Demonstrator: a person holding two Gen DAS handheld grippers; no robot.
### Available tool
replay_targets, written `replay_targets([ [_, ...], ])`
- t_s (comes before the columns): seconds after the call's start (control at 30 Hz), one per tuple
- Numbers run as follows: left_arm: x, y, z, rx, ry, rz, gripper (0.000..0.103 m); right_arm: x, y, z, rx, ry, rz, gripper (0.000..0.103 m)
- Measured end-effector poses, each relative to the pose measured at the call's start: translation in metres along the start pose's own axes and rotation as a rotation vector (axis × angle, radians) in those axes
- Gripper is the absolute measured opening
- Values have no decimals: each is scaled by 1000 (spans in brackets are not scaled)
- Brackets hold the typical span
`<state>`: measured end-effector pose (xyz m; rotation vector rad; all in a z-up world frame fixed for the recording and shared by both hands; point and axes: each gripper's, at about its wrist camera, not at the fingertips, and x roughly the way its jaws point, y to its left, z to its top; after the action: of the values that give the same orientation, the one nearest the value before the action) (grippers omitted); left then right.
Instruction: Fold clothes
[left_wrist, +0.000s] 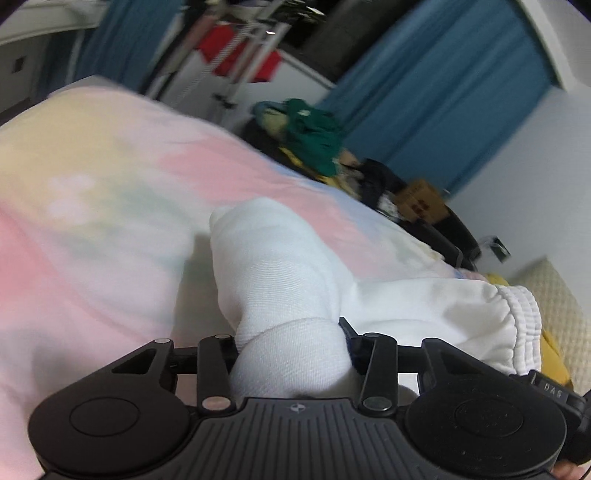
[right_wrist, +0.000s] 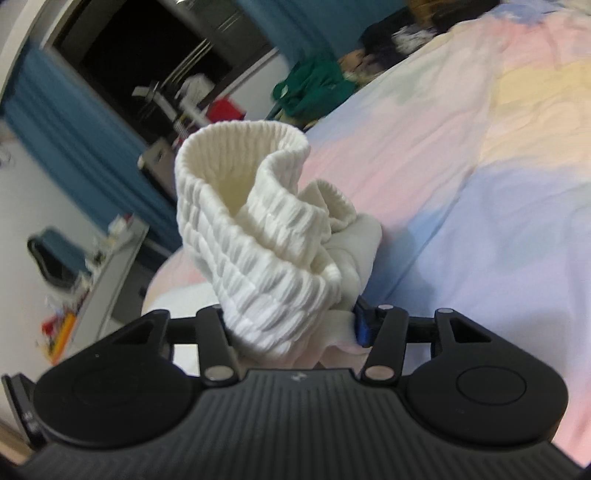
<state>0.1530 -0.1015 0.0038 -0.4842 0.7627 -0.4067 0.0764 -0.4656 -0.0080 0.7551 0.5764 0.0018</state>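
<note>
A white garment (left_wrist: 295, 280) with a ribbed elastic waistband (left_wrist: 517, 317) is held up over a pastel tie-dye bedspread (left_wrist: 92, 192). My left gripper (left_wrist: 291, 350) is shut on a bunched leg of the garment, which hides its fingertips. In the right wrist view my right gripper (right_wrist: 291, 325) is shut on the bunched ribbed waistband (right_wrist: 251, 229), which rises in front of the camera above the bedspread (right_wrist: 480, 184).
A pile of clothes with a green piece (left_wrist: 314, 136) lies past the bed's far edge, also in the right wrist view (right_wrist: 314, 88). A yellow item (left_wrist: 554, 354) lies near the waistband. Blue curtains (left_wrist: 443, 96), a clothes rack (left_wrist: 236, 48) and a cluttered shelf (right_wrist: 92, 266) stand around.
</note>
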Motion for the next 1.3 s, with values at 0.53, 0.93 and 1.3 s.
replay_targets([
  [0.53,232,-333,4,280,145,-211,45,-105,-205,186,329,-318,-142,54],
  [0.93,360,-309,-65,304,313,-124,51,-56,-313,164,430,-207,-204,55],
  [1.3,312,-271,-83,440,316,-51,74,-65,-331,119,565,-102,-224,67],
])
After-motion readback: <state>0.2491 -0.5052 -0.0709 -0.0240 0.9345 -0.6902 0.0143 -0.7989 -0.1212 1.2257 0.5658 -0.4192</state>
